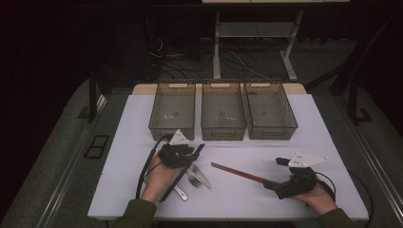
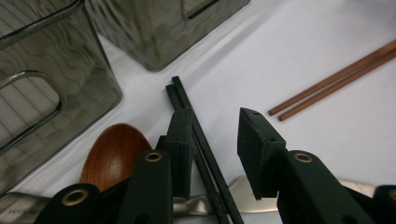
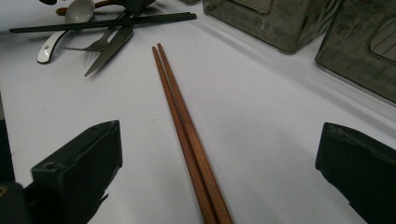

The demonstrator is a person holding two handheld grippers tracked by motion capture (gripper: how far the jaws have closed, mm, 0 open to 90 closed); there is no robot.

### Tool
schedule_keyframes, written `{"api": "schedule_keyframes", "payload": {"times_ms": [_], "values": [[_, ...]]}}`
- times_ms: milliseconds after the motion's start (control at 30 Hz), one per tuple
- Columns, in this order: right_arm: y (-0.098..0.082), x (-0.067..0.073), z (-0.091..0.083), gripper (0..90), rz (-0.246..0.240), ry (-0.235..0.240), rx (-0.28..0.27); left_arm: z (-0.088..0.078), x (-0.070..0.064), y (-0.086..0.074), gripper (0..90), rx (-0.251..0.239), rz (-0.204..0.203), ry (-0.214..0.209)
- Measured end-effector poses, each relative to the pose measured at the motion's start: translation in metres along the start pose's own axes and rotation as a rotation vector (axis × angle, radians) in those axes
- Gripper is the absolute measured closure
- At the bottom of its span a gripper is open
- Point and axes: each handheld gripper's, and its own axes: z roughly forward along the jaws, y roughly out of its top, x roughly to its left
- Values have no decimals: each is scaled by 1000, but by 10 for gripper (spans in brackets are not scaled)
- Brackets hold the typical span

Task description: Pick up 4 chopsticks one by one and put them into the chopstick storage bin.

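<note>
Apparently all three grey bins (image 1: 223,116) on the table (image 1: 332,142) hold nothing.

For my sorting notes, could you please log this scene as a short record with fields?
surface: white table
bins: three clear bins in a row at the far side
left gripper: jaws around the black chopsticks, a gap showing on one side
right gripper: open, jaws either side of the brown chopsticks, not touching them
cutlery pile: fork, knife, white spoon, wooden spoon
</note>
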Motion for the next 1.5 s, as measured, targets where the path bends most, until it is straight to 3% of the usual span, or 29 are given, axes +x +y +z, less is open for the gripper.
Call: {"api": "schedule_keyframes", "payload": {"times_ms": [367,767,1267,1500], "values": [[0,0,0,8,-1,1,2,9,-2,0,655,57,12,39],[0,1,0,8,-5,0,4,17,-2,-2,667,113,22,44],[0,2,1,8,-6,0,8,18,-1,-2,758,114,8,22],[0,2,1,8,-6,1,9,20,-3,-1,781,113,43,-22]]}}
